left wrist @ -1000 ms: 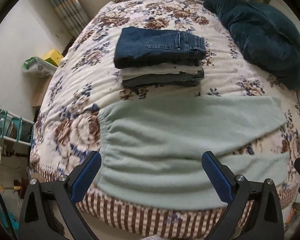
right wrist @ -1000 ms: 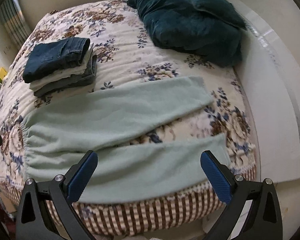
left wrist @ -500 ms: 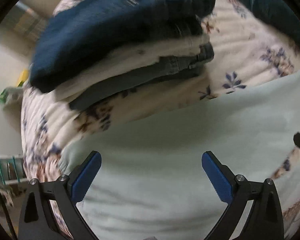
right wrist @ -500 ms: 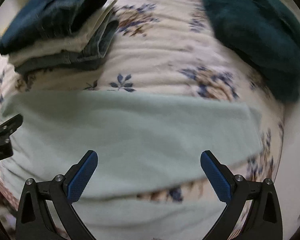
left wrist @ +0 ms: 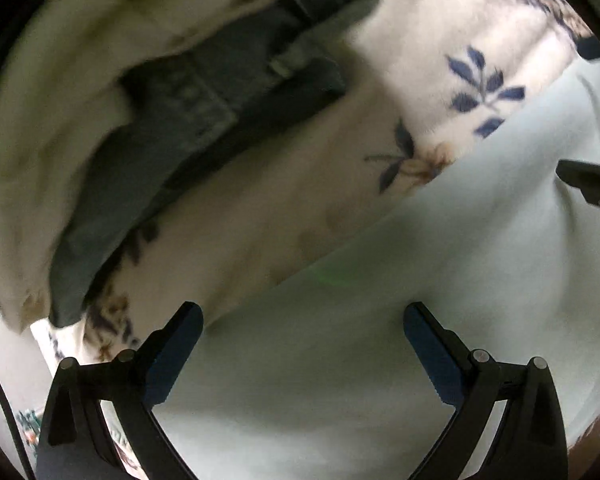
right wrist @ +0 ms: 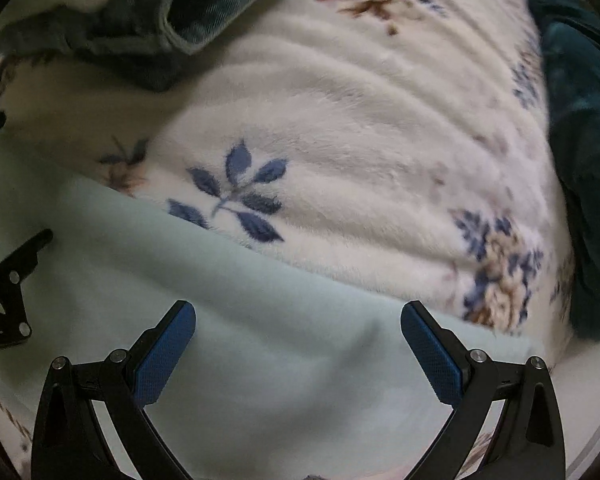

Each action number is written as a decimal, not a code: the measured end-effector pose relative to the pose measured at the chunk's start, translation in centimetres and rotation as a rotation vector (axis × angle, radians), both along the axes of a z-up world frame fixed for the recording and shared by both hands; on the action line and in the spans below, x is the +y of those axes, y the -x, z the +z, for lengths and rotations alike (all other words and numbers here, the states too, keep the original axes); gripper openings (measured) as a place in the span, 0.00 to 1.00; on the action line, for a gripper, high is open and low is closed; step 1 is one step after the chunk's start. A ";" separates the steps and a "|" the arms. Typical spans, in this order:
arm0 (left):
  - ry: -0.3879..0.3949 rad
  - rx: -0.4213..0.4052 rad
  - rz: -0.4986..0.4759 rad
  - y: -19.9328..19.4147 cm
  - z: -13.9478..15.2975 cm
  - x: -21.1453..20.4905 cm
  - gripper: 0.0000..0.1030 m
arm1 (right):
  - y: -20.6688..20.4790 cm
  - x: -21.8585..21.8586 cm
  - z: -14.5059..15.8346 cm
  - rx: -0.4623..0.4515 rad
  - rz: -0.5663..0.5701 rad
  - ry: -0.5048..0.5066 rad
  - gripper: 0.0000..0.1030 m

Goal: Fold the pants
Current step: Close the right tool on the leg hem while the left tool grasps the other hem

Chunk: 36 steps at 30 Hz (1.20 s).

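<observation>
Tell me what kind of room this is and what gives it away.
Most likely a bedroom. The pale green pants lie spread on a plush floral bedspread, a stack of folded jeans sits on it just beyond, and a dark teal pillow lies at the right edge.

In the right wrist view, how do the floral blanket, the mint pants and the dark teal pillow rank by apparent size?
1. floral blanket, largest.
2. mint pants, close to the camera, so perhaps enlarged.
3. dark teal pillow, smallest; mostly cut off at the edge.
</observation>
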<state>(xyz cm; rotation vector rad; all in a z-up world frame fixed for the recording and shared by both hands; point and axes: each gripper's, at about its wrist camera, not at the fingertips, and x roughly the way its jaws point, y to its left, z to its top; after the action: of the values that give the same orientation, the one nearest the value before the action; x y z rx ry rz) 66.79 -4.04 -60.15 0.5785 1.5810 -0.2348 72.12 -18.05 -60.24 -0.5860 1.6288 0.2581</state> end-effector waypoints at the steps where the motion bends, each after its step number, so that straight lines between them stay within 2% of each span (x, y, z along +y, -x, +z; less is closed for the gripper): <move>1: 0.000 0.005 -0.016 -0.1 -0.3 -0.1 1.00 | -0.2 0.1 -0.6 0.023 0.034 0.005 1.00; 7: 0.031 0.029 -0.091 -1.3 -1.2 0.0 1.00 | -1.0 0.2 -2.9 0.122 0.152 0.009 1.00; 12: 0.072 0.047 -0.129 -2.2 -1.6 0.4 0.99 | -1.6 0.3 -4.6 0.203 0.188 0.002 1.00; 13: 0.084 0.050 -0.132 -2.2 -1.7 0.8 0.96 | -1.6 0.3 -4.8 0.215 0.194 -0.008 1.00; 14: 0.097 0.056 -0.131 -2.2 -1.7 1.1 0.89 | -1.5 0.3 -4.8 0.219 0.205 -0.012 1.00; 15: 0.117 0.066 -0.125 -2.2 -1.6 1.3 0.84 | -1.3 0.3 -4.7 0.221 0.220 -0.022 0.97; 17: 0.149 0.085 -0.120 -1.3 -1.2 1.3 0.64 | -0.8 0.3 -4.2 0.229 0.240 -0.052 0.88; 19: 0.155 0.092 -0.132 -0.7 -0.4 1.2 0.52 | -0.4 0.2 -3.5 0.245 0.234 -0.088 0.68; 20: 0.155 0.090 -0.136 -0.7 -0.1 1.2 0.45 | -0.1 0.1 -3.0 0.247 0.237 -0.096 0.65; 21: 0.153 0.089 -0.140 -0.6 0.1 1.2 0.42 | 0.1 0.0 -2.6 0.245 0.239 -0.101 0.55; 22: 0.142 0.084 -0.147 -0.5 0.4 1.2 0.33 | 0.3 0.0 -2.3 0.247 0.236 -0.108 0.44; 23: 0.138 0.076 -0.143 -0.6 0.8 1.4 0.25 | 0.5 0.0 -1.9 0.242 0.228 -0.109 0.39; 25: 0.144 0.063 -0.122 -0.8 1.5 1.8 0.18 | 1.0 -0.3 -1.1 0.242 0.195 -0.124 0.18; 29: 0.196 0.040 -0.052 -1.1 3.8 3.8 0.08 | 2.1 -0.9 1.2 0.203 0.142 -0.143 0.12; 36: 0.254 0.014 0.058 4.0 9.6 6.8 0.08 | 7.6 -4.3 8.1 0.124 0.039 -0.208 0.09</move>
<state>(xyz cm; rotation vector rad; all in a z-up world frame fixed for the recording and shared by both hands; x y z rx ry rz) 62.81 2.80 -50.52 0.3340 1.5500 -0.3899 64.48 -22.39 -52.09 -0.4500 1.6850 0.4947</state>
